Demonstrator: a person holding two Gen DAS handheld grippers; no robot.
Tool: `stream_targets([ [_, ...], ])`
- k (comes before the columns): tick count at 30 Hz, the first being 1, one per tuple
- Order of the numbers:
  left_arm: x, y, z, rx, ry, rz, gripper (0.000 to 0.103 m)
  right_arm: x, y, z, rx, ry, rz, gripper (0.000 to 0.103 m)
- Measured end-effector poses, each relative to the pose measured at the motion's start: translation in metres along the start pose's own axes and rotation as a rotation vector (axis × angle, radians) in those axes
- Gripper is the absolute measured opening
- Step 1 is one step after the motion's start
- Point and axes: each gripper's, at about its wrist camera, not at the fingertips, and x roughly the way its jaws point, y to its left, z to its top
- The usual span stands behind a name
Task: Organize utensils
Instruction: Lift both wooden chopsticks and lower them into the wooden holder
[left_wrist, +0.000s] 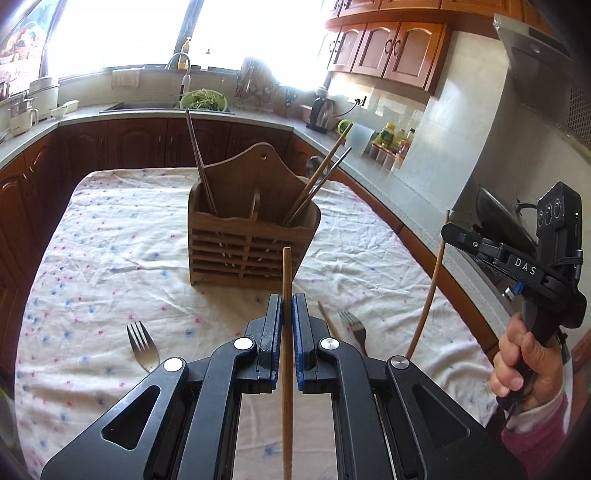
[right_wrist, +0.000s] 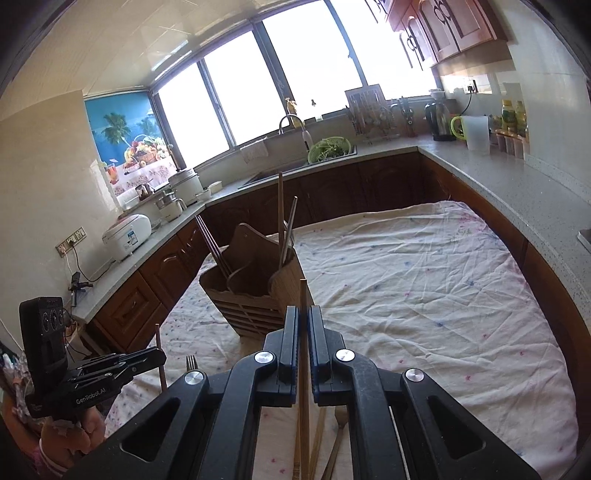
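In the left wrist view my left gripper (left_wrist: 287, 301) is shut on a wooden chopstick (left_wrist: 286, 269) that stands nearly upright above the cloth. Behind it sits the wooden utensil holder (left_wrist: 251, 236), with chopsticks and a spoon inside. My right gripper (left_wrist: 445, 228) hangs at the right, shut on a second chopstick (left_wrist: 428, 291). Two forks (left_wrist: 142, 347) (left_wrist: 352, 325) lie on the cloth. In the right wrist view the right gripper (right_wrist: 303, 312) pinches its chopstick (right_wrist: 303, 291) near the holder (right_wrist: 255, 295). The left gripper (right_wrist: 162, 352) is at the lower left with its chopstick (right_wrist: 159, 336).
A floral cloth (left_wrist: 110, 240) covers the table. Loose chopsticks (right_wrist: 321, 435) and a fork (right_wrist: 190, 363) lie near its front edge. Counters wrap round it, with a sink and green colander (left_wrist: 203, 99), a kettle (left_wrist: 321, 110) and a rice cooker (right_wrist: 127, 236).
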Motion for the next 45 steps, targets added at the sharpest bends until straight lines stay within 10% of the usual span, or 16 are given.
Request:
stream_targets([
  [24, -0.044, 0.022, 0.029, -0.041, -0.180, 0.025, 0.005, -0.018, 0.027, 0.030, -0.033, -0.128, 0.021, 0.005],
  [45, -0.055, 0.046, 0.135, -0.009, -0.406, 0.067, 0.005, 0.006, 0.052, 0.109, -0.048, -0.303, 0.057, 0.005],
])
